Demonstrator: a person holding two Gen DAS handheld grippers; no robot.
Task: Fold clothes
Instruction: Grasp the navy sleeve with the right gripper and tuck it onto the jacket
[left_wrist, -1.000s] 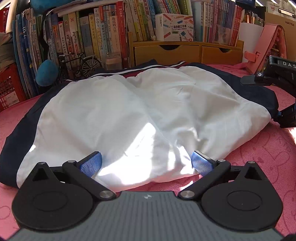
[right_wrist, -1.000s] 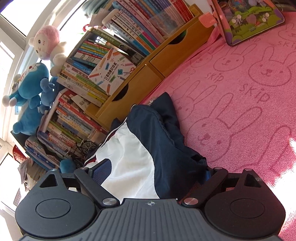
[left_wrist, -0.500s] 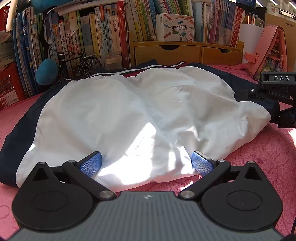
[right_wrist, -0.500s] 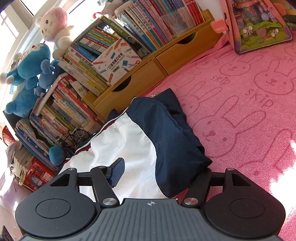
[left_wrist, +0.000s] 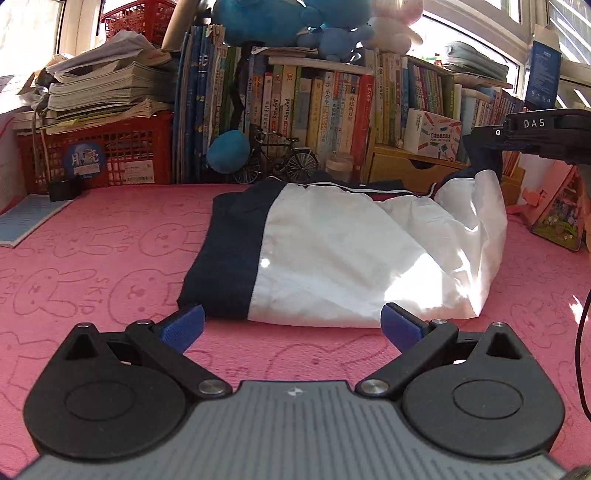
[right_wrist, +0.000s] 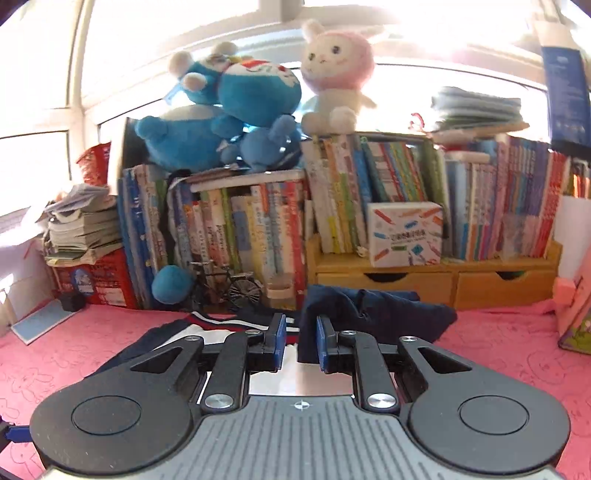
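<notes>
navy-and-white jacket (left_wrist: 332, 258), pink bunny-print cloth (left_wrist: 110, 266)

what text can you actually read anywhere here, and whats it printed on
"DAS": white letters on the black body of the right gripper, seen from the left wrist.
"SKIP": faint, beside the rabbit outlines on the pink mat.
Book spines, the red crate's label and the white pencil-print box: print there, too small or blurred to read.

The right hand-held gripper (left_wrist: 532, 134) is cut off by the left wrist view's right edge. Book spines (right_wrist: 258, 229) are blurred beyond reading in the right wrist view.
</notes>
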